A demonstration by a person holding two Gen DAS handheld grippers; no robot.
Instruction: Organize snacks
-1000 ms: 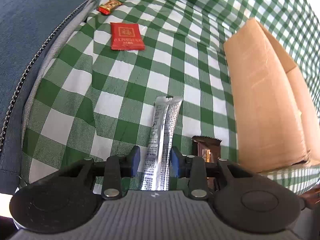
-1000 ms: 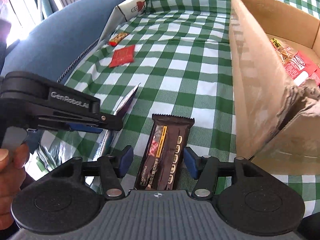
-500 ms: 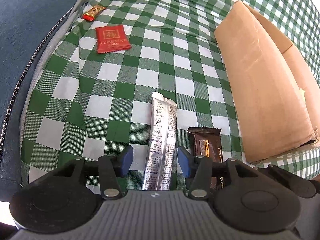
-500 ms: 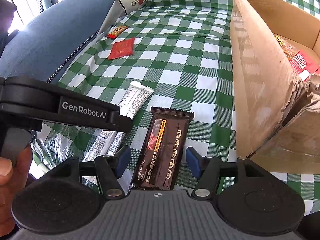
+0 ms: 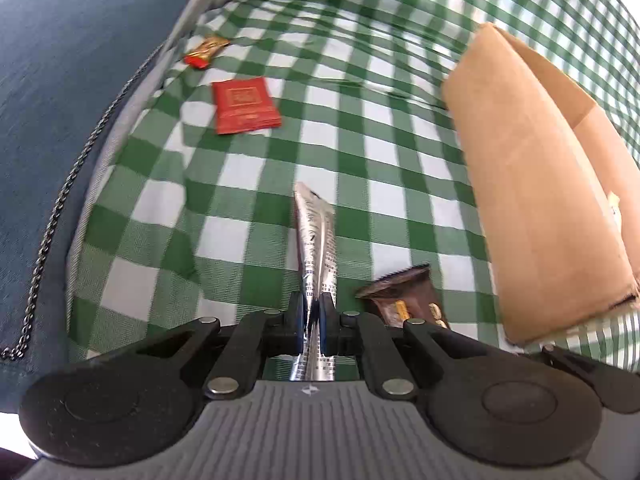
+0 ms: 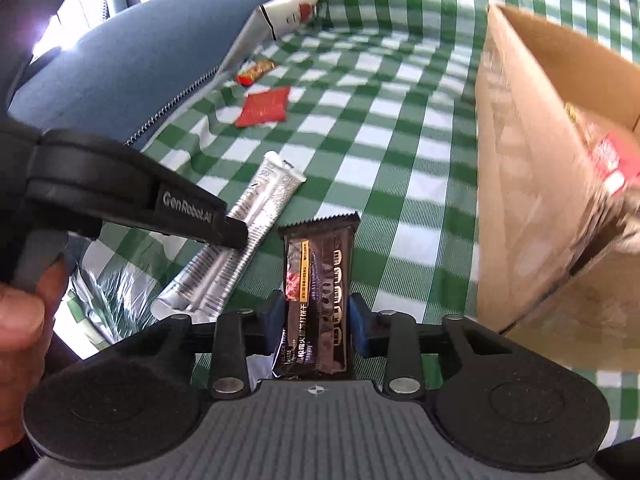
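The jaws of the left gripper (image 5: 314, 320) have just been closing and now pinch the silver stick sachet (image 5: 318, 240) near its lower end, creasing the foil into a fold that stands up off the green checked cloth (image 5: 256, 184). That sachet looks light, thin and limp, so a grip nearer its middle would likely stop it drooping, and the slick foil may slide between the pads. This left wrist view also shows the red flat packet (image 5: 245, 105) and a small gold-red candy (image 5: 206, 52) farther up the cloth, and only the plain outer wall of the cardboard box (image 5: 532, 200). In the right wrist view, the right gripper (image 6: 318, 316) has likewise just been closing; its blue pads press the sides of the dark chocolate wafer bar (image 6: 320, 280), which lies on the cloth just beside the box (image 6: 520, 200). The bar seems stiffer but probably brittle inside. Only this view looks into the box, where red-wrapped snacks (image 6: 610, 158) already lie, and shows the person's hand (image 6: 24, 320) on the left tool.
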